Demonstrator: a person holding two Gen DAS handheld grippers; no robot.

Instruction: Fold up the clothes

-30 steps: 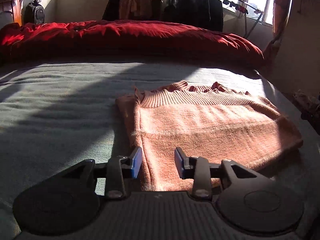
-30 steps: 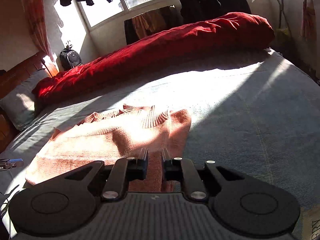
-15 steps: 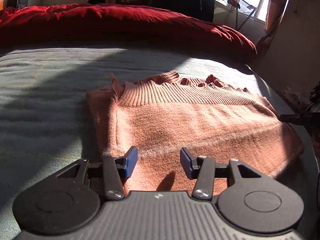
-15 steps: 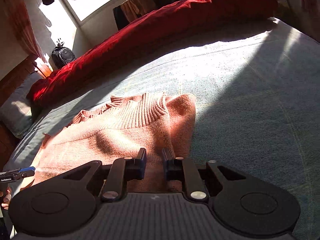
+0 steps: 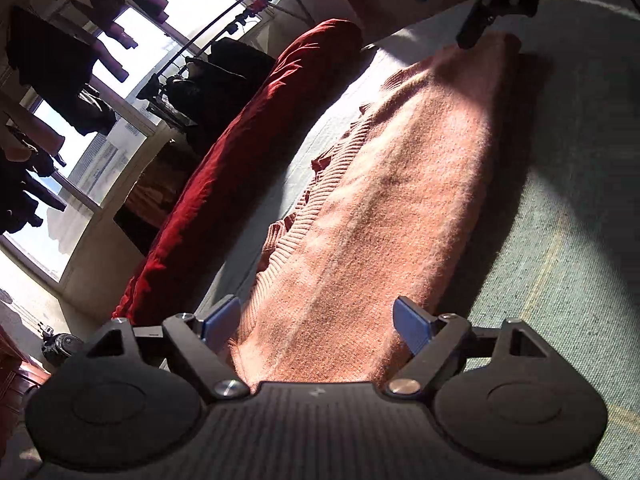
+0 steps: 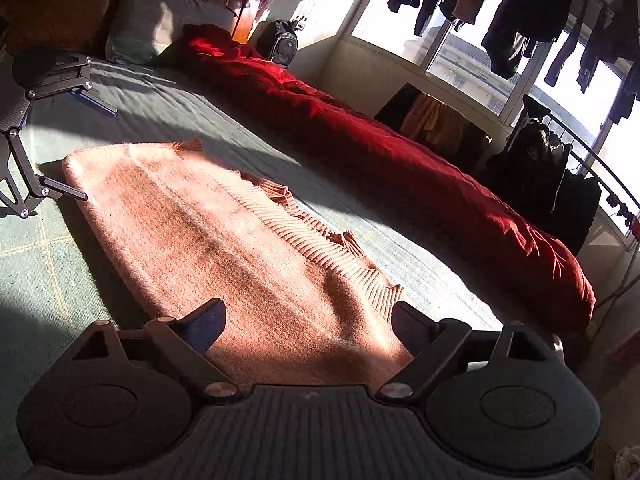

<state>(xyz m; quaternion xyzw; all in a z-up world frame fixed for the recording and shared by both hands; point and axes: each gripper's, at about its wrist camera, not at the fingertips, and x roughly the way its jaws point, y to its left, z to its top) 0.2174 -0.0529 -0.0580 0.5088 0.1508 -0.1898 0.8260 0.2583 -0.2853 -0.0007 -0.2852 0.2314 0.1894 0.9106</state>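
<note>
Both grippers [image 5: 318, 322] [image 6: 308, 320] wide at sweater [image 5: 384, 216] ends

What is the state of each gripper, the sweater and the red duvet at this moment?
left gripper: open, jaws on either side of one sweater end
right gripper: open, at the opposite end
sweater: folded into a long strip, flat on the bed
red duvet: bunched along the far side

The near end of the pink sweater [image 5: 360, 216] is hidden under the left gripper [image 5: 318, 322]; in the right wrist view its near end disappears behind the right gripper [image 6: 308, 322]; the red duvet [image 6: 384, 148] hides the bed's far edge; hanging clothes [image 6: 516, 12] run off the top
</note>
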